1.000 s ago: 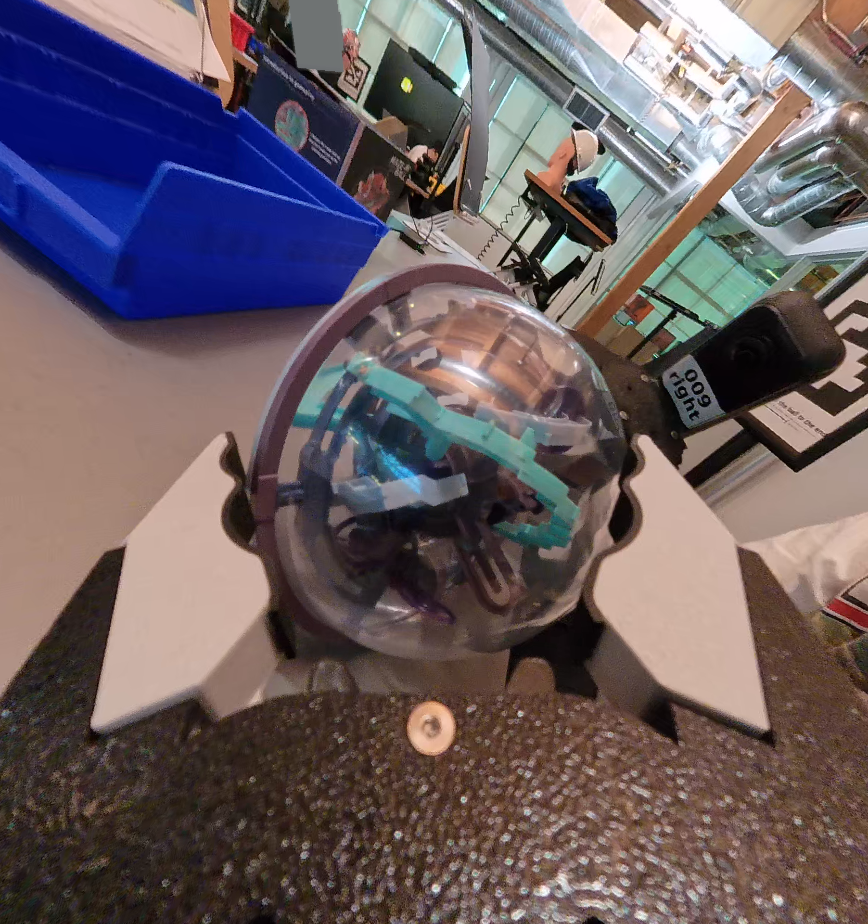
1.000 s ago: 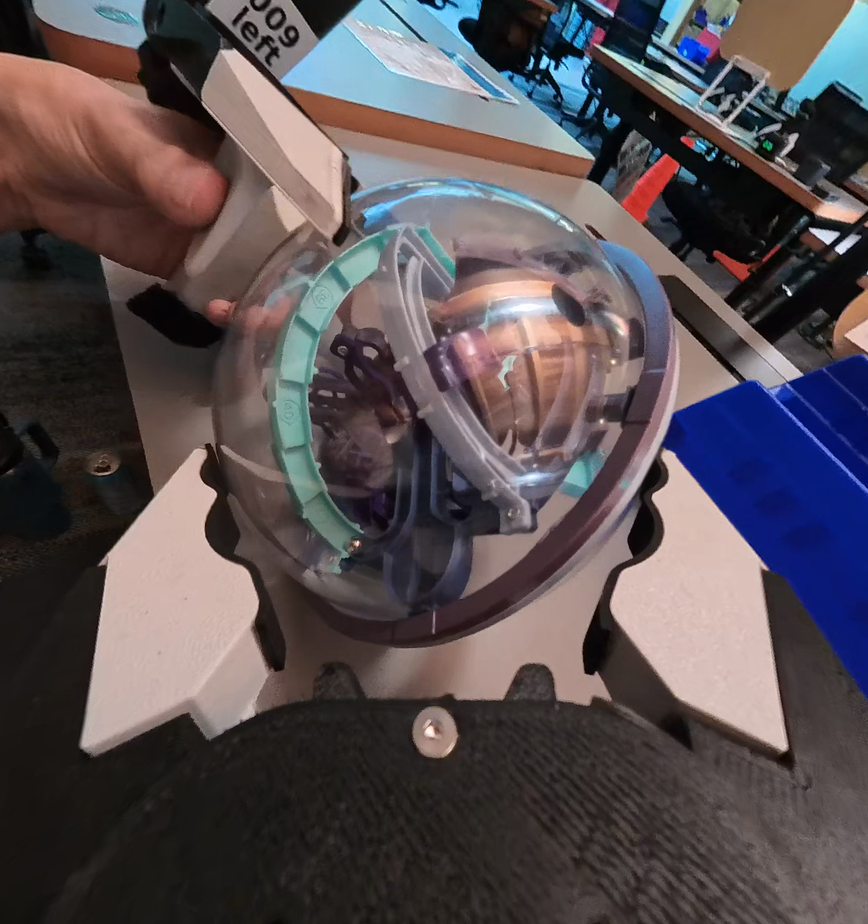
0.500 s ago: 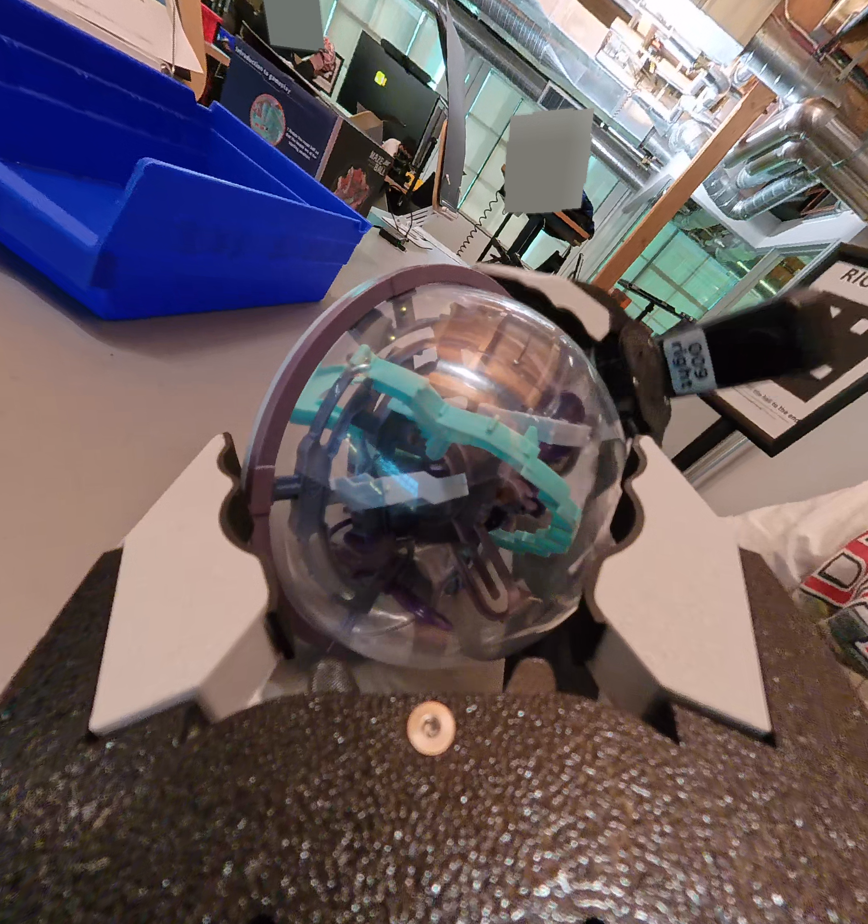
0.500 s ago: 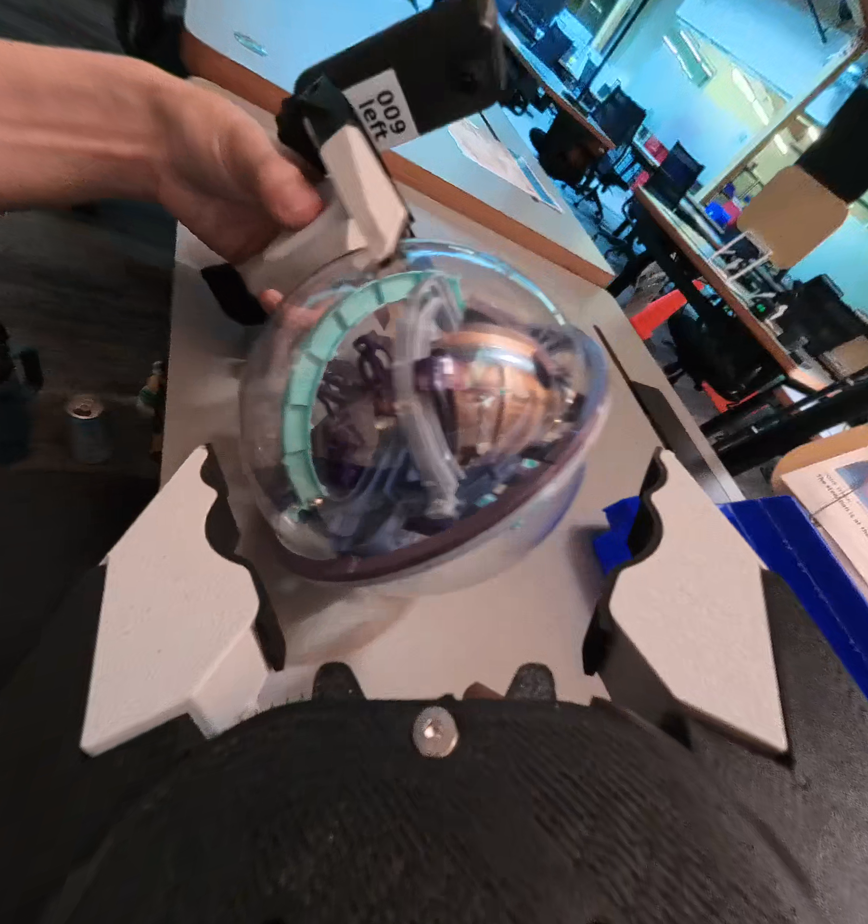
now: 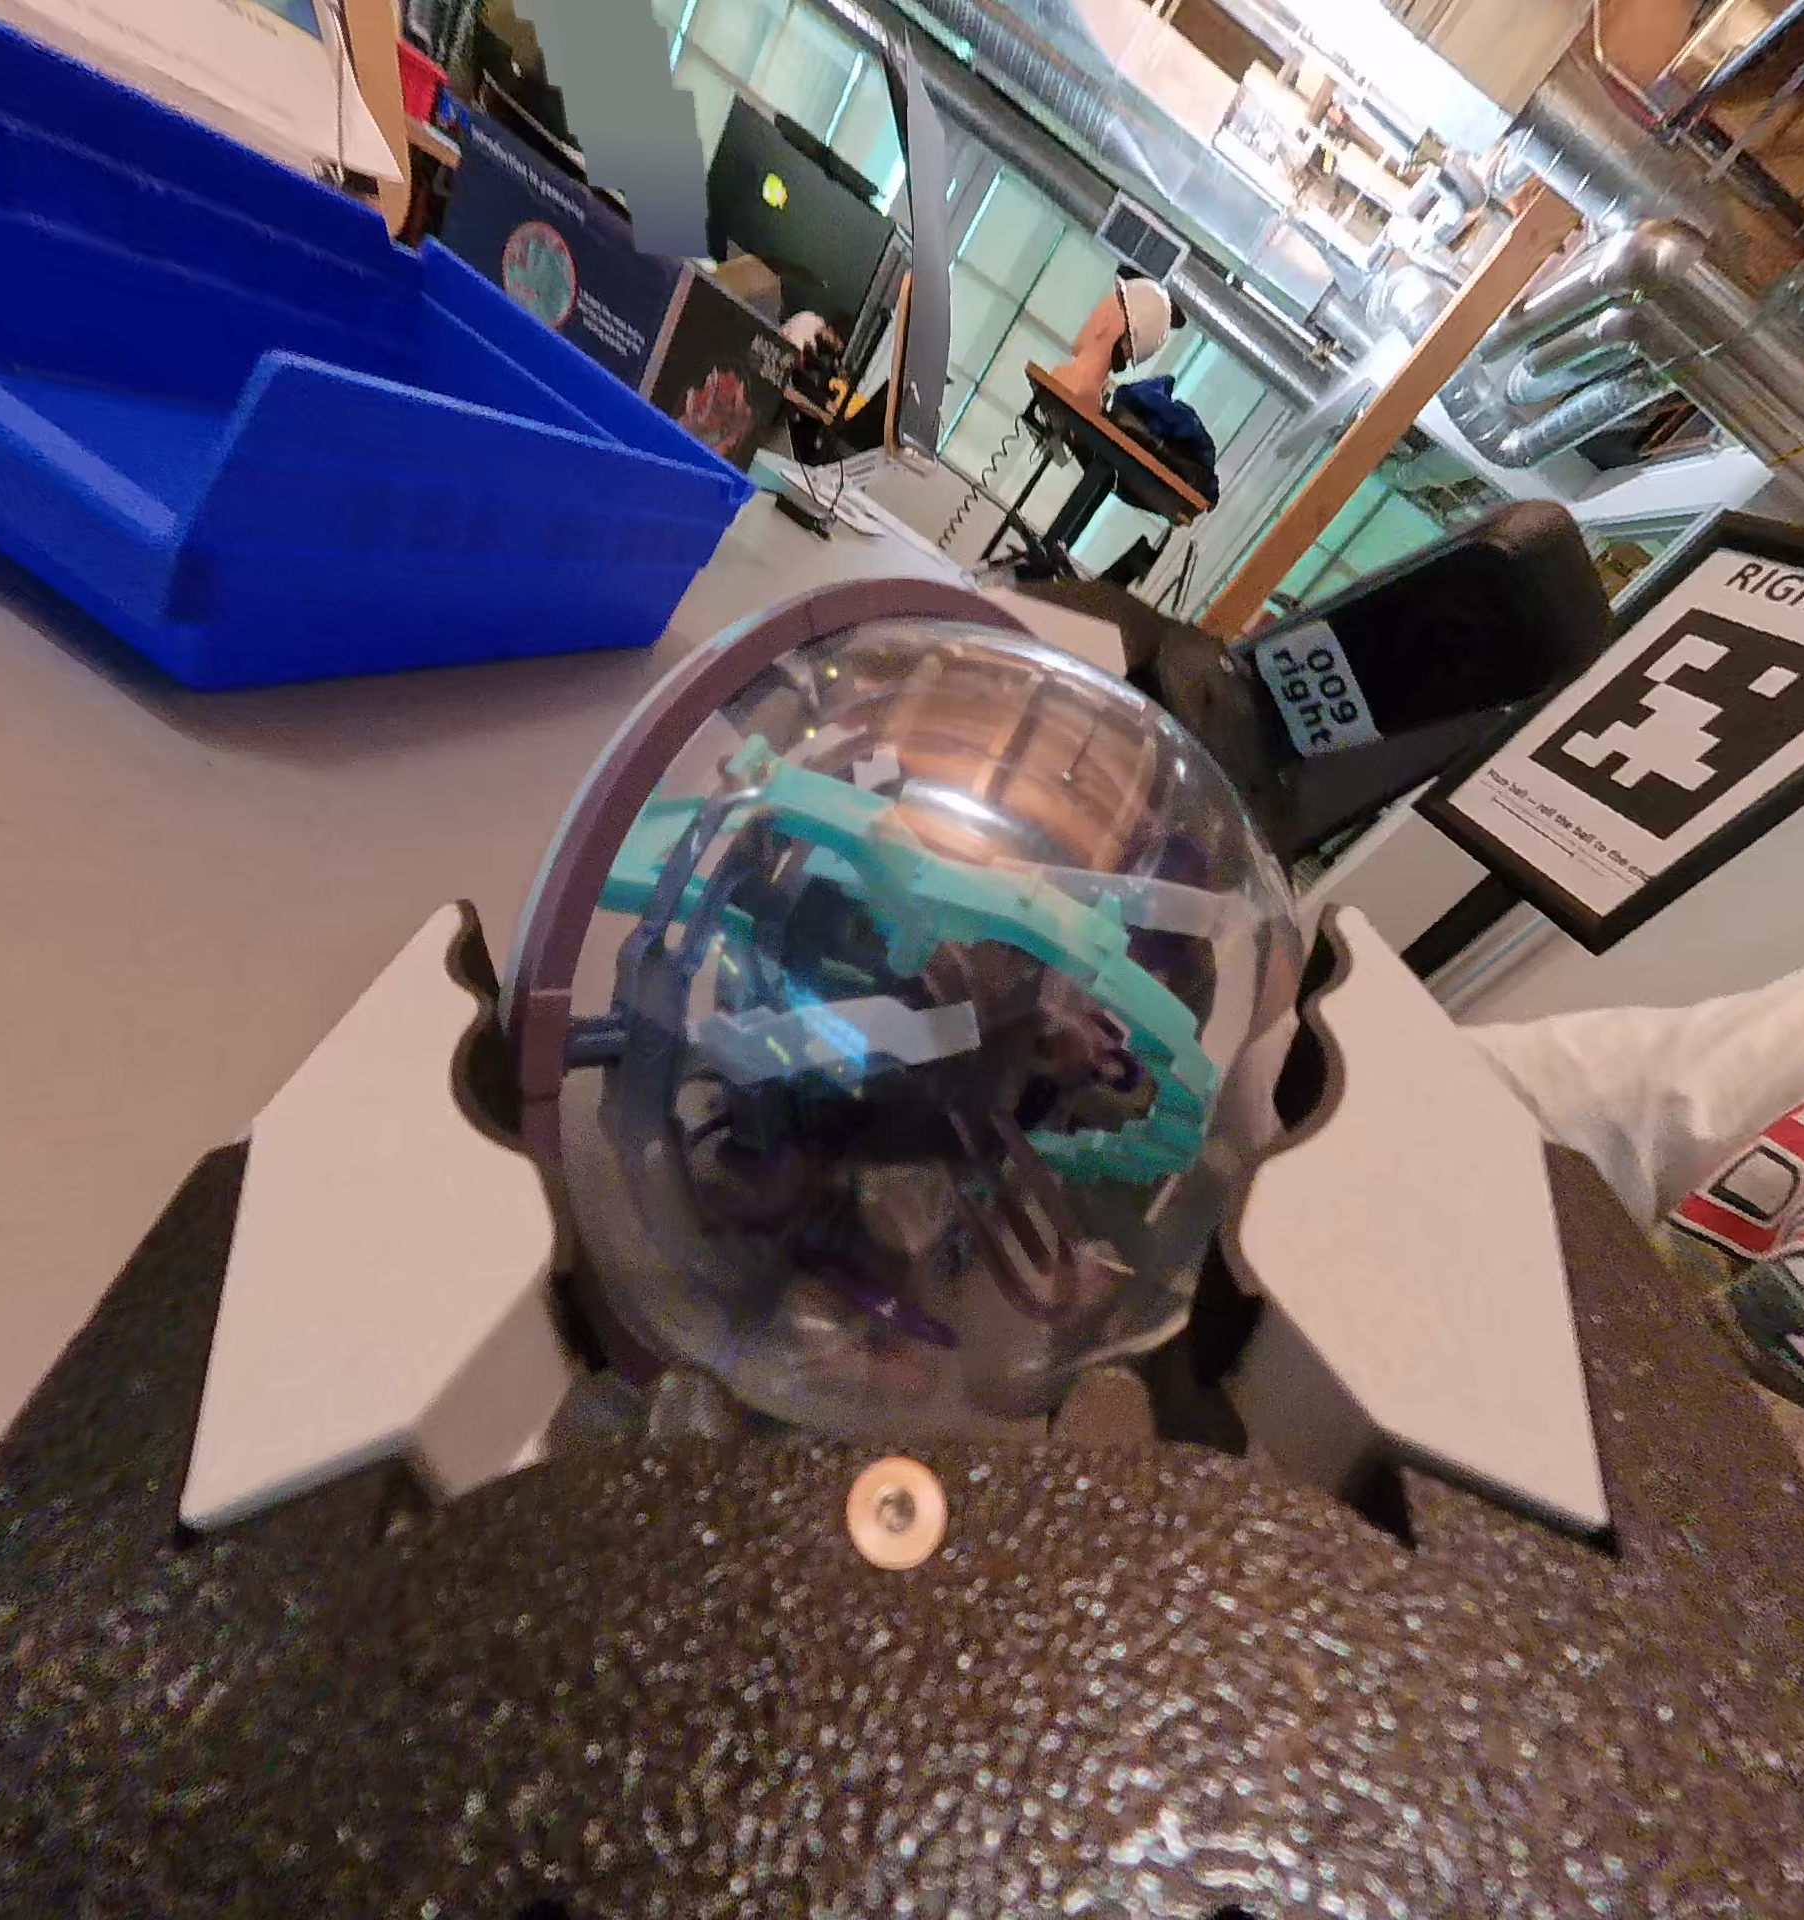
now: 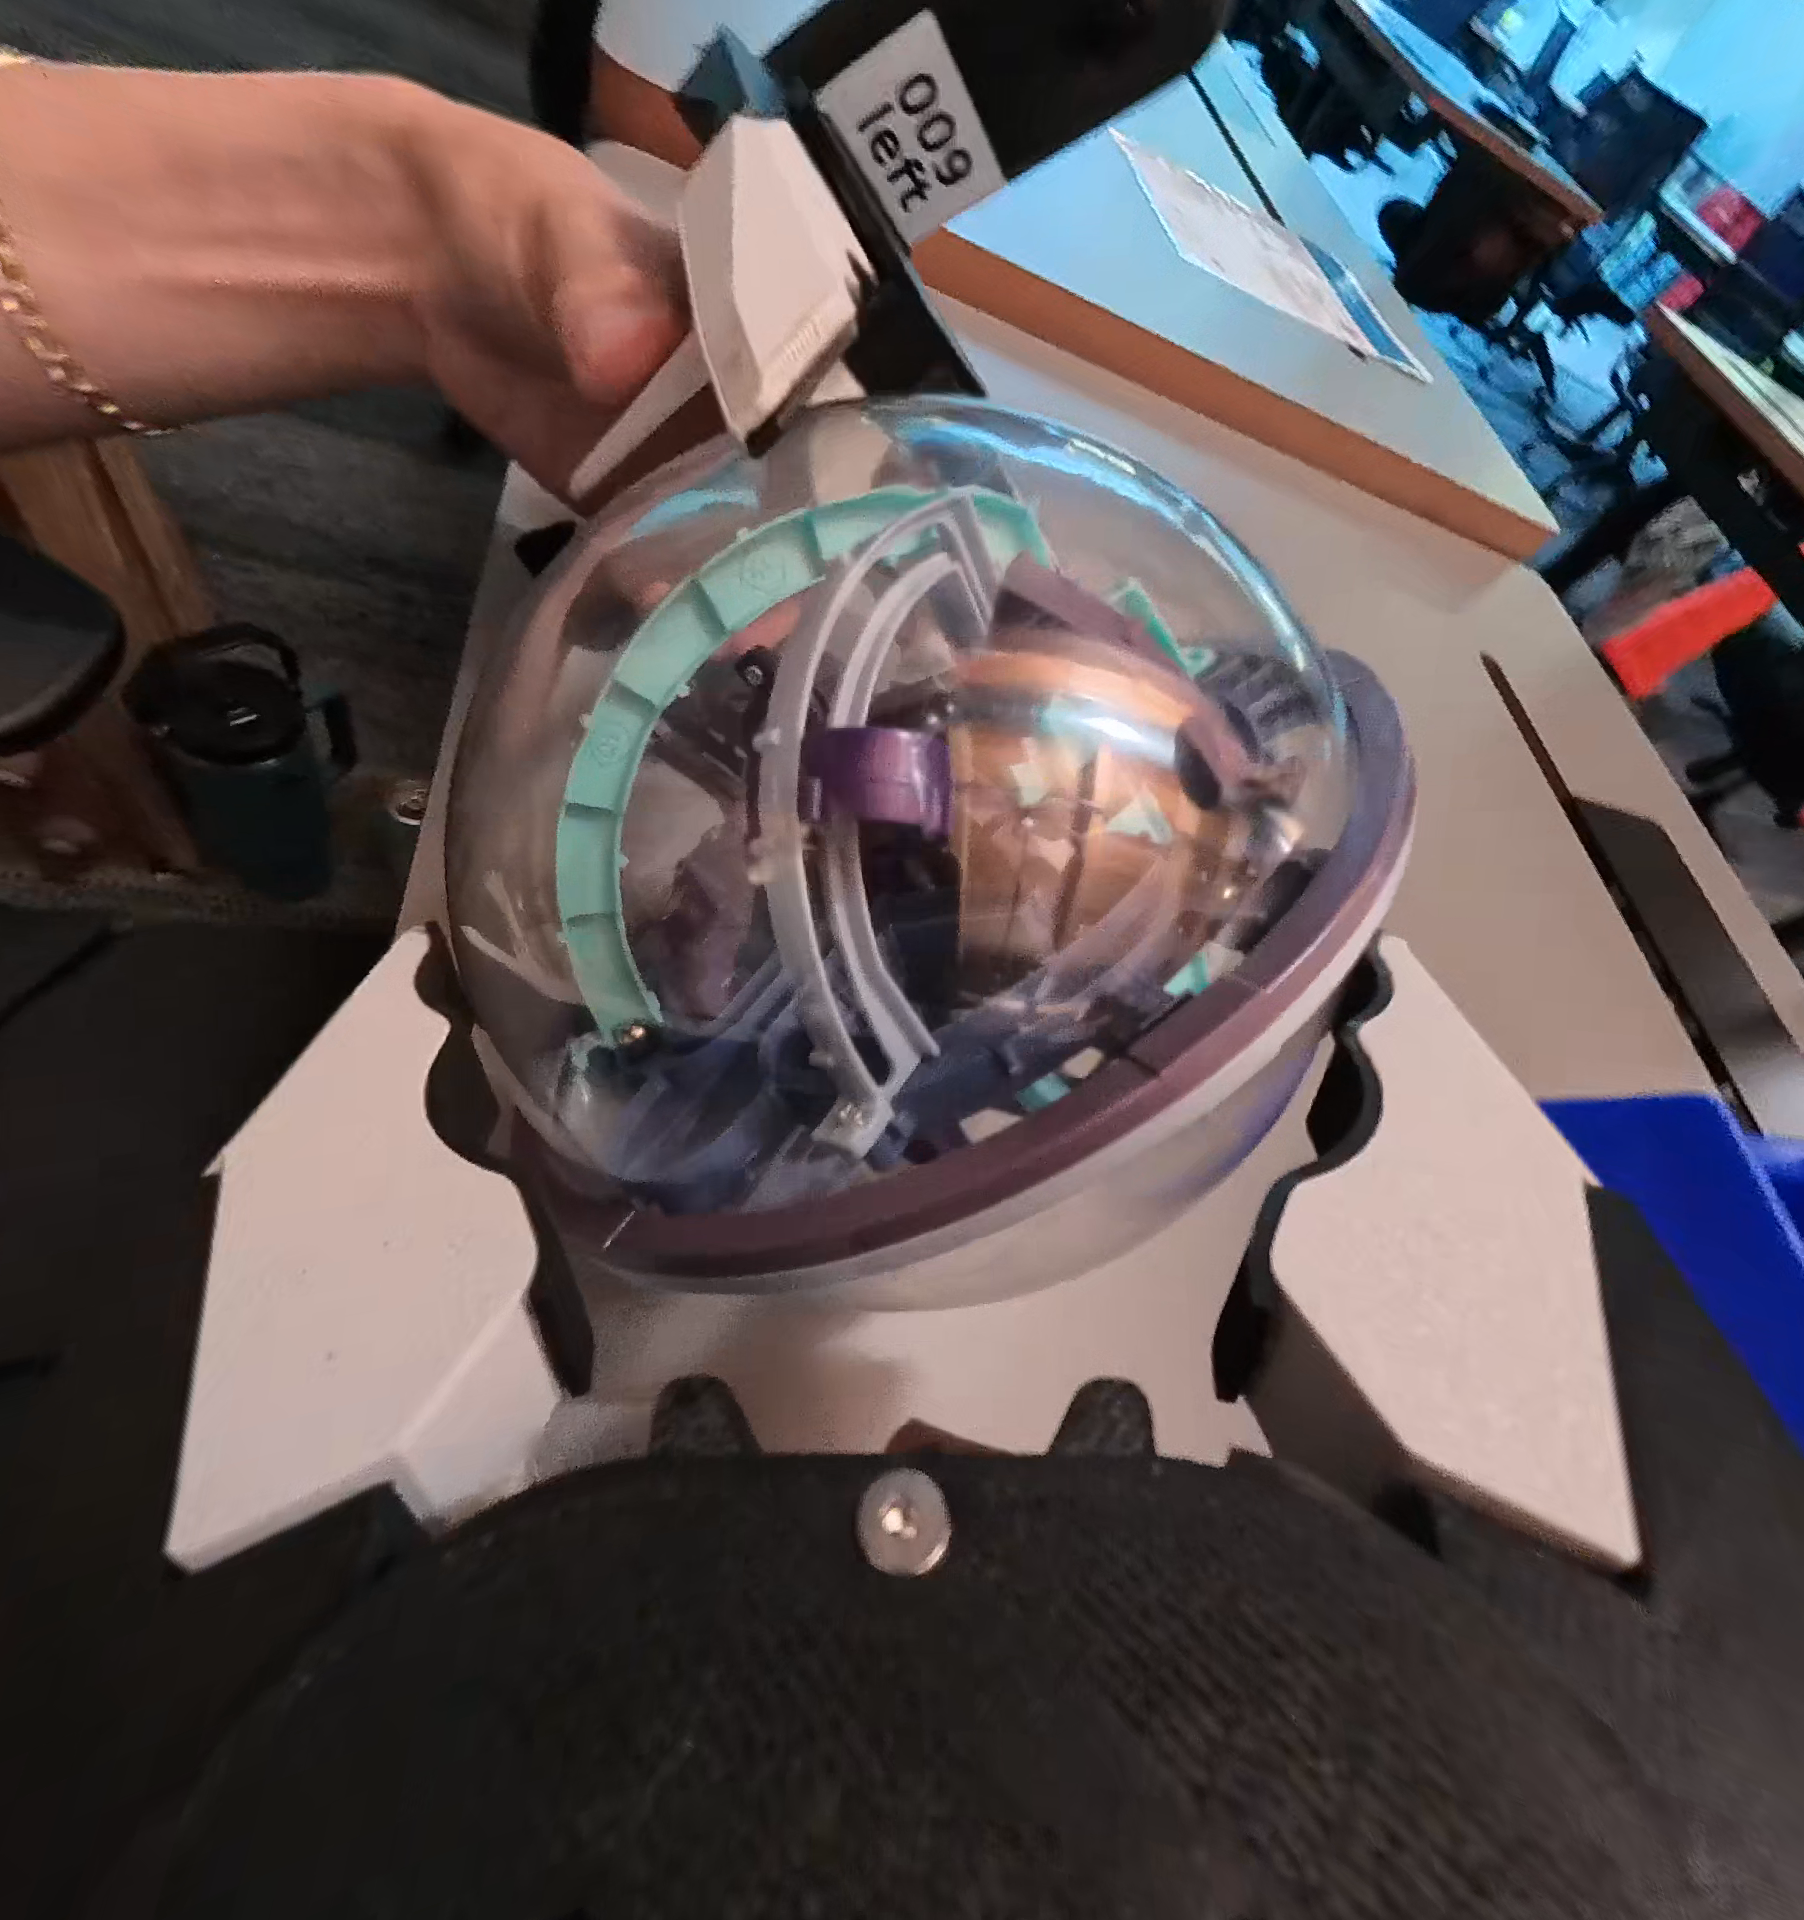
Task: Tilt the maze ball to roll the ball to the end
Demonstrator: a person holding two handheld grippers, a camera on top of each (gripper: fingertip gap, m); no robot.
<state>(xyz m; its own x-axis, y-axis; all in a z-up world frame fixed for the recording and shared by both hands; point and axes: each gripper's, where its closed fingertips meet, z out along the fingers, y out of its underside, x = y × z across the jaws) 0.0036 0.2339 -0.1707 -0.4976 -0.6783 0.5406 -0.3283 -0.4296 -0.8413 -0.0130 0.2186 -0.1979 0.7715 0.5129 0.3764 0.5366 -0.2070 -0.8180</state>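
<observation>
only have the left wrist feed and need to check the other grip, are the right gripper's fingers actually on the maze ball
observer: yes. The right gripper has its fingers against the maze ball, one on the clear dome, one at the purple ring.
operator: whats on the ball's far side
observer: the white table. Past its left edge a dark bottle stands on the floor.
operator: and my gripper
observer: a hand holds the left gripper; one finger sits on the dome's top.
</observation>
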